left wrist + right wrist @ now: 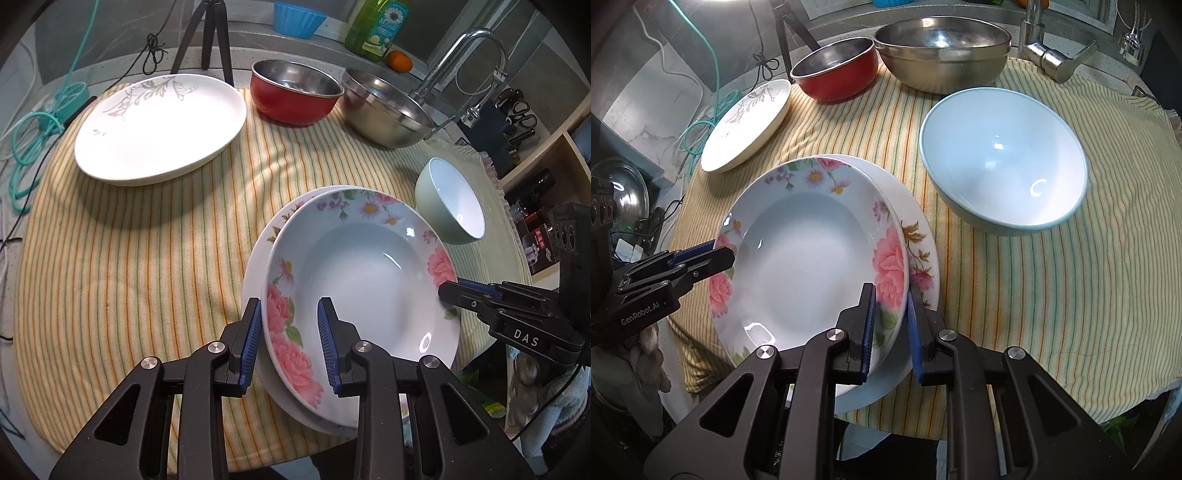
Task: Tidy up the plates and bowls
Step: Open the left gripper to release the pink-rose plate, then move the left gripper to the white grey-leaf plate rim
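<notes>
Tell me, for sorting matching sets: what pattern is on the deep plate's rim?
Pink roses and small flowers on the deep plate; right wrist view.

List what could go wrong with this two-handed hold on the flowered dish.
The flowered dish sits tilted on the plate beneath; it may slide off or clack down. The left tool straddles the rim with gaps, so that side may slip. The pale bowl stands close and could be knocked.
</notes>
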